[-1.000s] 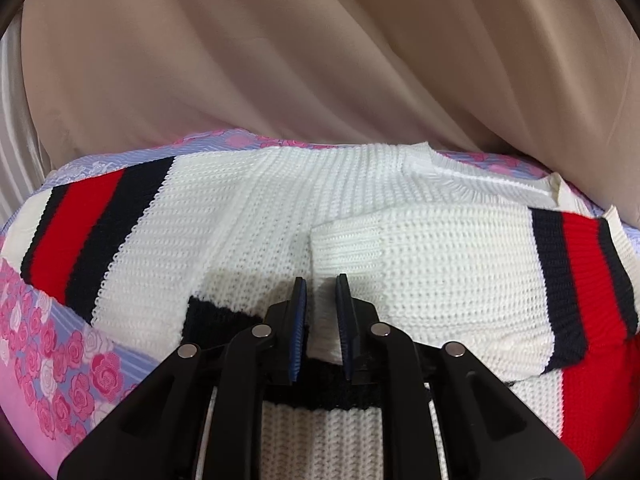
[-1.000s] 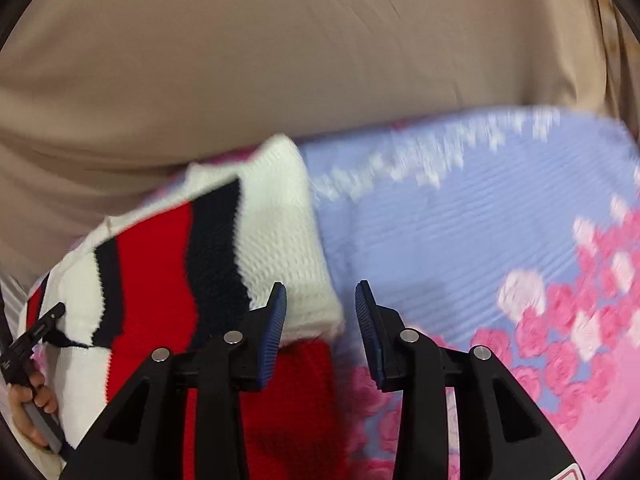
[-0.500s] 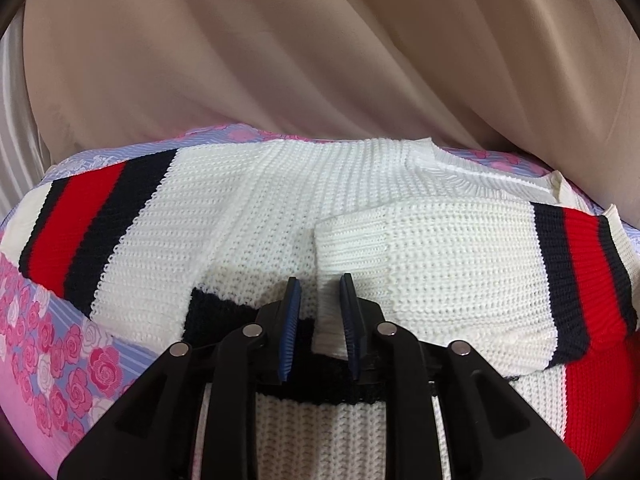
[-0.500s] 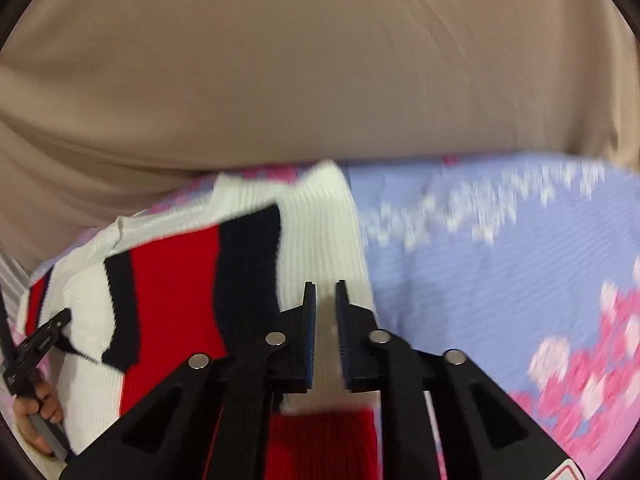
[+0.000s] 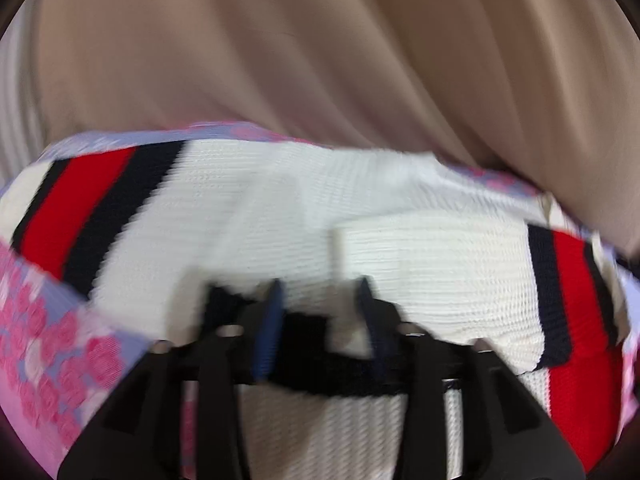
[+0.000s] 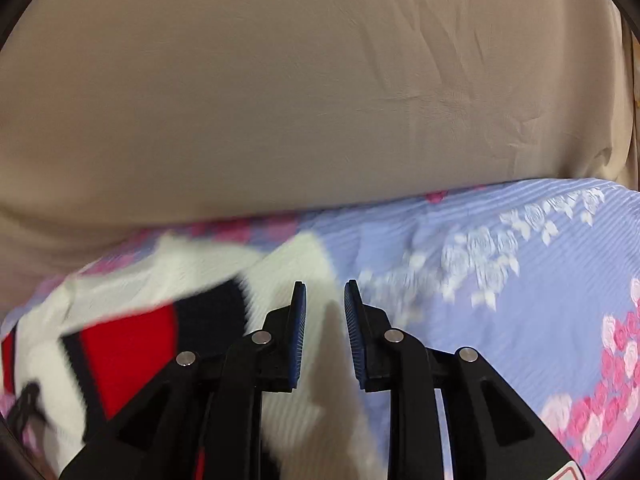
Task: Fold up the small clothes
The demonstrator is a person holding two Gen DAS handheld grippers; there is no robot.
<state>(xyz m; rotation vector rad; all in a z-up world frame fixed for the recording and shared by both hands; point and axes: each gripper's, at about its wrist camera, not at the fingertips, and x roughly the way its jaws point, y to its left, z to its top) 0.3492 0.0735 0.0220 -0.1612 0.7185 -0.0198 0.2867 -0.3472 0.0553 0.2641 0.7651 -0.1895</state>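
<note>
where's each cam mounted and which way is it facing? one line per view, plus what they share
Left wrist: sits on the left gripper, looking forward and down over open jaws at a striped knit sweater on a floral sheet; only its black fingers show.
Right wrist: sits on the right gripper, looking down at the sweater's right sleeve edge, beige drape behind; its jaws are slightly apart with white knit between them.
Shared: sweater, sheet, drape.

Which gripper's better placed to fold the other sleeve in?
Left, probably. The left gripper is open over the sweater, nearer the unfolded striped sleeve. The right gripper sits at the opposite edge, by the already folded sleeve.
</note>
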